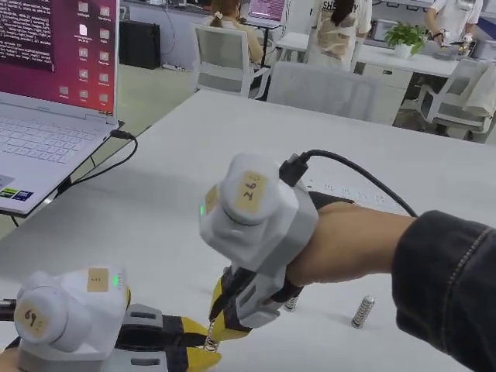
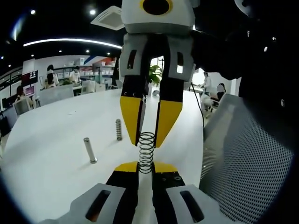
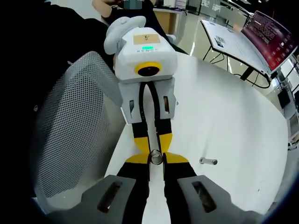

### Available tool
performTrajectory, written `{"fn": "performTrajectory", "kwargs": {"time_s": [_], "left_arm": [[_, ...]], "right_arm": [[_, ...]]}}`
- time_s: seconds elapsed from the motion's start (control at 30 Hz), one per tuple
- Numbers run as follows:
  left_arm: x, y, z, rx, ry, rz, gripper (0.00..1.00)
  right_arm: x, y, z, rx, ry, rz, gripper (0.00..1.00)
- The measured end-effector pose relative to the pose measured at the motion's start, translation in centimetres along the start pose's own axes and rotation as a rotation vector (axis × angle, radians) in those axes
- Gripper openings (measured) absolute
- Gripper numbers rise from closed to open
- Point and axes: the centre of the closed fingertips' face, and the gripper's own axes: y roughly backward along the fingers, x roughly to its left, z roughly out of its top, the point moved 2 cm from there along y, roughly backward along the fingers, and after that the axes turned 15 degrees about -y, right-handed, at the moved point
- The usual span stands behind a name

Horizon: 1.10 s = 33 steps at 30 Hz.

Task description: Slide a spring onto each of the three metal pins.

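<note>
My left gripper [image 2: 145, 168] has its jaws pressed in on the lower end of the spring [image 2: 146, 151], the yellow tips pinching it from either side. My right gripper [image 2: 148, 139] meets it nose to nose from the opposite direction, and its jaws pinch the upper end of the same spring. So the spring stands upright between the two pairs of tips, gripped at both ends, just above the white worktop [image 2: 51, 154]. I cannot tell whether its bottom touches the surface, or whether anything sits inside the coils.

In the right gripper view I look along the spring's axis. It shows as a small ring exactly in the gap between my jaws, with the left jaws' tips closing on it from the far side. In the head view it sits low between the yellow tips, near my edge of the worktop.

In the left gripper view, a bare metal pin [image 2: 88, 150] stands upright off to the left, well apart from both jaws. Near it, a little farther off, a second pin [image 2: 118, 129] stands with coils around it. An open laptop [image 1: 46, 116] sits at the far left of the worktop.
</note>
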Motion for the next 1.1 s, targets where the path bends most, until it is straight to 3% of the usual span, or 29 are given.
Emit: {"fn": "performTrajectory", "kwargs": {"time_s": [0.83,1.1], "left_arm": [[0.1,0.0,1.1,-0.060,0.012,0.008,0.02],[0.2,0.0,1.0,-0.062,0.021,0.012,0.02]], "right_arm": [[0.0,-1.0,-0.9,0.038,-0.036,0.023,0.09],[-0.2,-1.0,-0.9,0.036,-0.046,0.022,0.09]]}}
